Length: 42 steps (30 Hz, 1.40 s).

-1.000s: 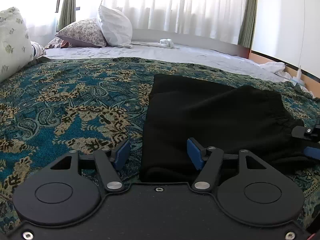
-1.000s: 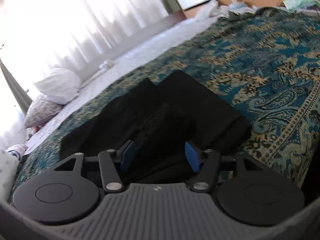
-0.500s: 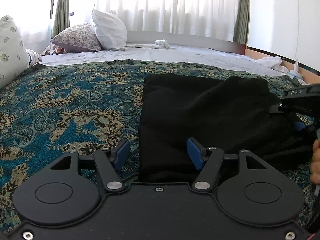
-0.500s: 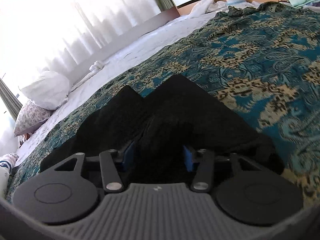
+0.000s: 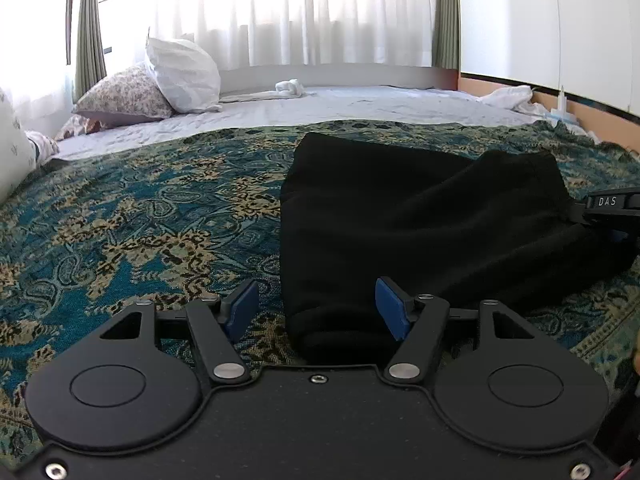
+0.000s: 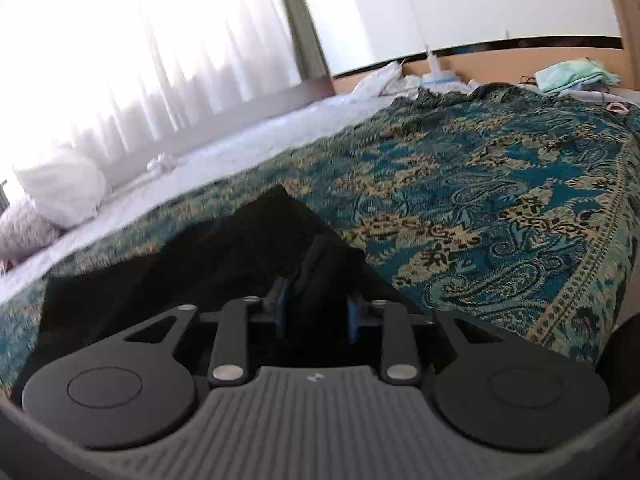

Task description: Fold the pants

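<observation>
Black pants, part-folded on the bed, are pinched at one end by the right tool, just narrowed, w/ left tool kept wide over the near corner, prob. for the next fold.

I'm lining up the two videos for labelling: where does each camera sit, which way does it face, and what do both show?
Left wrist: sits on the left hand-held gripper, looking along the bed toward the curtains; its open blue pads straddle the near edge of the black pants.
Right wrist: sits on the right hand-held gripper, facing across the patterned bedspread toward the wall; its jaws have just been closing, with pants fabric between them.
Shared: pants, bedspread, white pillow, curtains.
</observation>
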Each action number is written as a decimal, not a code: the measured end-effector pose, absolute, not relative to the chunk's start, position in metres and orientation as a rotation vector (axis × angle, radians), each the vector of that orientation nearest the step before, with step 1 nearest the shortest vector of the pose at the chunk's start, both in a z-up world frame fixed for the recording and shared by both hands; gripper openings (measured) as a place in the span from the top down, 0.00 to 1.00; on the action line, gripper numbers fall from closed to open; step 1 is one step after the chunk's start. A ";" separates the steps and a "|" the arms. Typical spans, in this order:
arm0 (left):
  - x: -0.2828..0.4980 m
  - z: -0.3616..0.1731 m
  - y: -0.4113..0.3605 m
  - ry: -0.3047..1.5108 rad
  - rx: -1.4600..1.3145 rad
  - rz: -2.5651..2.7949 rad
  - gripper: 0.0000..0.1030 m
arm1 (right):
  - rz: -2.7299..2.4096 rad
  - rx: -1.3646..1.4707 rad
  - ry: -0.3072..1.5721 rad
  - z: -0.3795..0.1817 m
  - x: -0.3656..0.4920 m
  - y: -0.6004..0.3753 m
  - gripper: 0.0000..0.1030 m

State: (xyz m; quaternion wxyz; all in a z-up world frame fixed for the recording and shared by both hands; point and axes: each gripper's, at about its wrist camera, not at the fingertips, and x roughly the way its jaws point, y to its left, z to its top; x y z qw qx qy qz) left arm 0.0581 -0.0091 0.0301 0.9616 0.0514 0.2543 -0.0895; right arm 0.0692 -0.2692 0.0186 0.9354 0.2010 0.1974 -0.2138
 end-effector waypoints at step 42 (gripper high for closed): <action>0.199 0.102 -0.029 0.561 0.069 -0.302 0.90 | -0.122 -0.072 0.497 0.069 0.172 -0.235 0.64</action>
